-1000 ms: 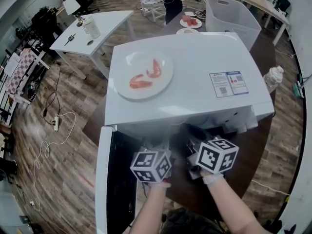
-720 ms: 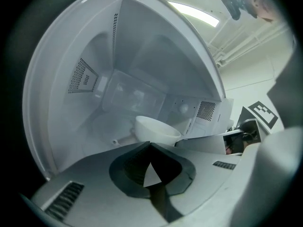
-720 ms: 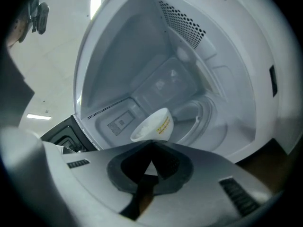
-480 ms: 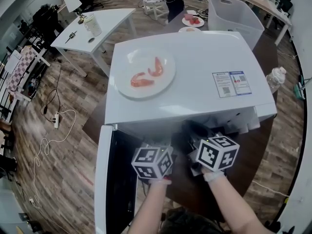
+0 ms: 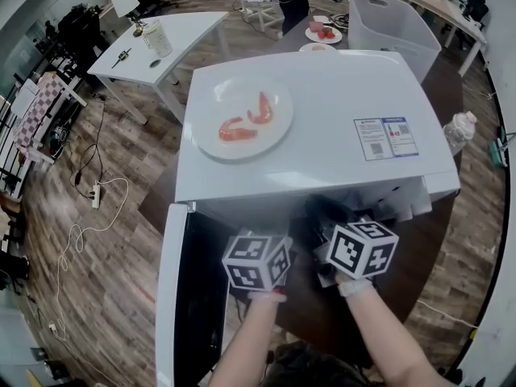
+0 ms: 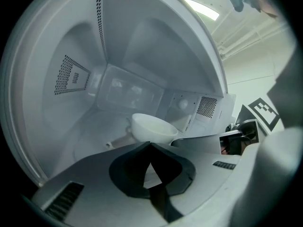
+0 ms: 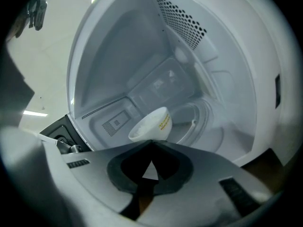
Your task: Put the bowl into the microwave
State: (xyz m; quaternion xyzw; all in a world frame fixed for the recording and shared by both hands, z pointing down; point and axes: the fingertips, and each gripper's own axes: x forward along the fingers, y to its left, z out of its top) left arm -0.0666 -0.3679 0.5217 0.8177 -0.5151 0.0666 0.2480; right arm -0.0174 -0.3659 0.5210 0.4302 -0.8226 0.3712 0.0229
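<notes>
The bowl (image 6: 152, 128) stands inside the open microwave (image 5: 322, 103), just beyond both sets of tips. Its contents can't be made out. The left gripper (image 6: 150, 145) has its jaws together on nothing, and so does the right gripper (image 7: 151, 144). On the microwave's top, a white plate (image 5: 230, 95) carries two red-orange shrimp pieces (image 5: 234, 131).
</notes>
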